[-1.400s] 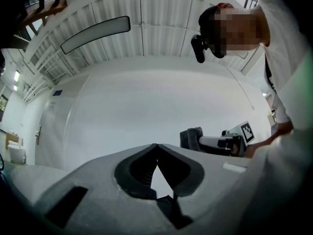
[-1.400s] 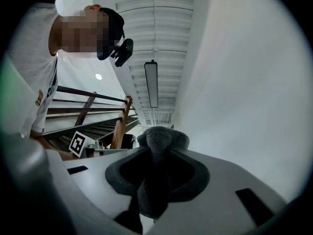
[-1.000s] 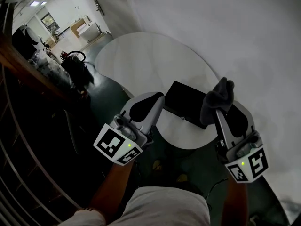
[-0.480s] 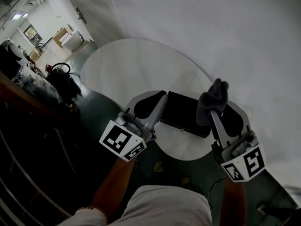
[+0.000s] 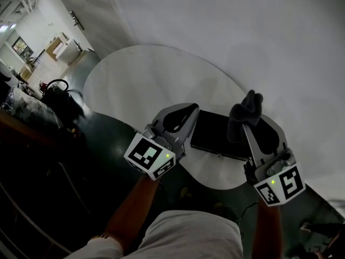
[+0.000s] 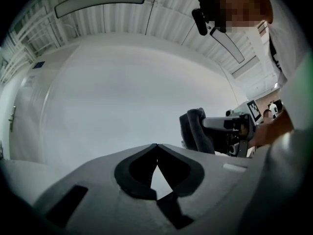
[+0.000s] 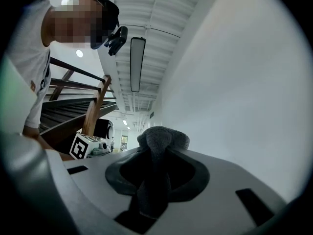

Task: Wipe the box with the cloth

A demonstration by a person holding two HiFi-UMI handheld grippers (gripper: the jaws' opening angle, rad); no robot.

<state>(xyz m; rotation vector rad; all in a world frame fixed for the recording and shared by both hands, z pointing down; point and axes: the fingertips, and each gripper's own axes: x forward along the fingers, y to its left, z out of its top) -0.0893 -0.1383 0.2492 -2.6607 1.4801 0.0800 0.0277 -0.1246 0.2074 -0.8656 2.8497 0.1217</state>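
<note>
Black flat rectangular box (image 5: pixel 215 136) is lying on round white table (image 5: pixel 140 85) between both claws; likely rigid, light, slidey, so pin its near edge. Right claw (image 5: pixel 243 127) is clamping soft grey cloth (image 5: pixel 247 108); left claw (image 5: pixel 194 109) is sitting closed, empty.

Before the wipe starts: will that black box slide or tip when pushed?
Likely slides: the black box lies flat on the smooth white table. Tipping seems unlikely; it looks low and wide. Probably rigid, given its straight edges.
</note>
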